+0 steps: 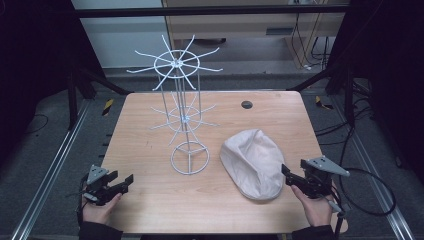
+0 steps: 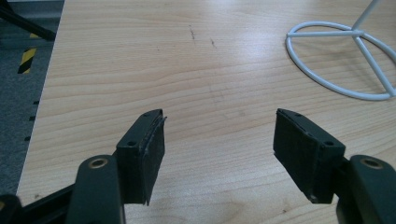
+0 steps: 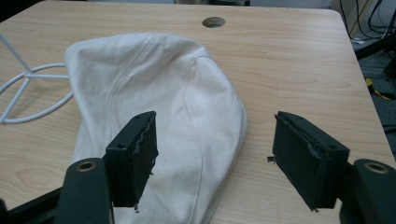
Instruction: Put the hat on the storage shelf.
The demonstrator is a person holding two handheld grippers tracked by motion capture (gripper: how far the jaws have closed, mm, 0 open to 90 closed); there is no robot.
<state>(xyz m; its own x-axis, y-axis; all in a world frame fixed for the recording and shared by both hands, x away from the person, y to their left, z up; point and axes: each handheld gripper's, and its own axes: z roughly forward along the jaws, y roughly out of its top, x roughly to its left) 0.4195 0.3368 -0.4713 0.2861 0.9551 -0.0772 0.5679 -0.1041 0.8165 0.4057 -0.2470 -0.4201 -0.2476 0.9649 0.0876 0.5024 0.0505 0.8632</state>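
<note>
Both grippers parked w/ jaws wide open, cap lying flat by the rack.

Cap [image 1: 252, 164] sits lower right of centre on the table [image 1: 150, 200], just beside the rack [image 1: 183, 107] base, probably laid out for hanging on a hook. Right gripper [image 1: 291, 174] is at frame lower right, jaws apart & empty, aimed at the cap's near edge, likely lining up a pinch. Left gripper [image 1: 122, 182] is at lower left, jaws spread over bare wood, well apart from the cap; prob. waiting.
</note>
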